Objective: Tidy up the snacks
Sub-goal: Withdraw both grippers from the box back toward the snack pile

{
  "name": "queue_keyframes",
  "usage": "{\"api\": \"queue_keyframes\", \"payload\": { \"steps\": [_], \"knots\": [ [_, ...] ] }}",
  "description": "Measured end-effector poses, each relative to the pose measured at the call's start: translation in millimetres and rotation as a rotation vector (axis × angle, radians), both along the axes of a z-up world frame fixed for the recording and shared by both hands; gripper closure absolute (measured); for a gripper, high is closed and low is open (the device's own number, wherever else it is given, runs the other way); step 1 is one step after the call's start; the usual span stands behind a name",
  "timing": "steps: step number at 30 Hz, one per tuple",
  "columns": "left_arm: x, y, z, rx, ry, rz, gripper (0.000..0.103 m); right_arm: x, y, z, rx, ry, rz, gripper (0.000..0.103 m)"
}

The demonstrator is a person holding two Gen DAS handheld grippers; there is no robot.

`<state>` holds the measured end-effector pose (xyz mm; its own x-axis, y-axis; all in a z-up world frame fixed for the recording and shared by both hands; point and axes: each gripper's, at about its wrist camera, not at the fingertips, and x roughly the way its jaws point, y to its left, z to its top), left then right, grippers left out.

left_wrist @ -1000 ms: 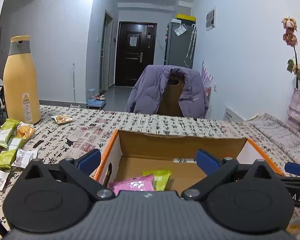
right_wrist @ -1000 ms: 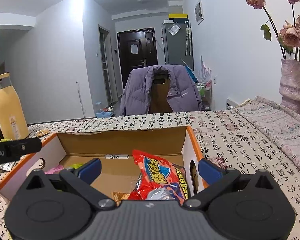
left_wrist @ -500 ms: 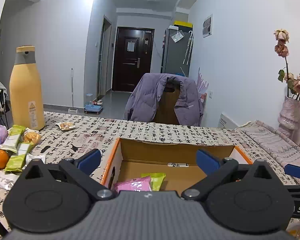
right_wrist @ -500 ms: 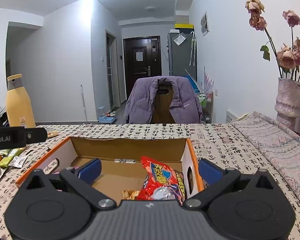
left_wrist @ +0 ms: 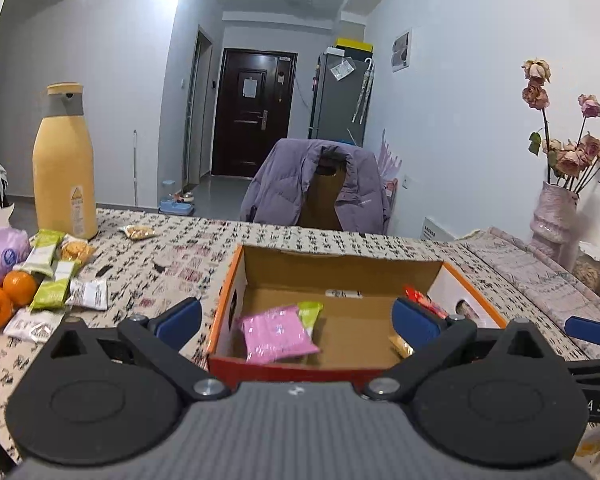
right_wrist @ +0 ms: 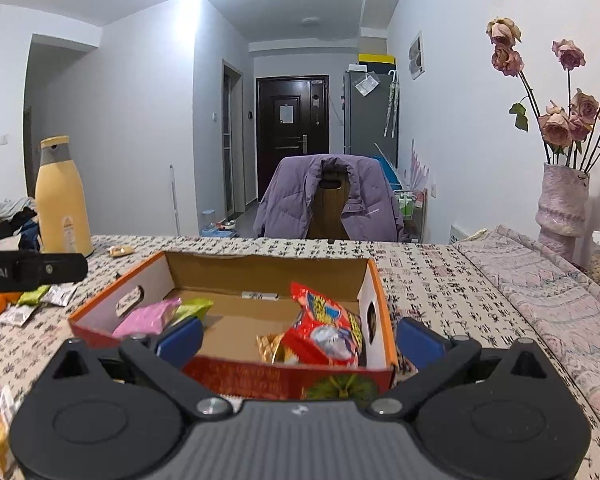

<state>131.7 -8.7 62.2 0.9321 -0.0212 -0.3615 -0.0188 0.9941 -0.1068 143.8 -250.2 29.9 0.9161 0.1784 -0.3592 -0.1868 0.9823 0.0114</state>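
Where it leans in the box (right_wrist: 374, 300), the red snack bag (right_wrist: 326, 330) looks crumpled.

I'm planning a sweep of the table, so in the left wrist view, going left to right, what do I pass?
Oranges → yellow bottle → small snack packet → pink packet in the cardboard box → red bag → vase.
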Motion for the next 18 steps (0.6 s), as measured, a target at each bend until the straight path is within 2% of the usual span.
{"api": "queue_keyframes", "payload": {
  "steps": [7, 18],
  "knots": [
    [-31, 14, -17, -0.011, 0.030, -0.010, 0.000, -34, 1, -14, -0.020, 0.024, 0.014, 0.000],
    [-67, 29, -56, -0.006, 0.114, -0.037, 0.000, -65, 0, -46, -0.037, 0.124, 0.029, 0.000]
  ]
}}
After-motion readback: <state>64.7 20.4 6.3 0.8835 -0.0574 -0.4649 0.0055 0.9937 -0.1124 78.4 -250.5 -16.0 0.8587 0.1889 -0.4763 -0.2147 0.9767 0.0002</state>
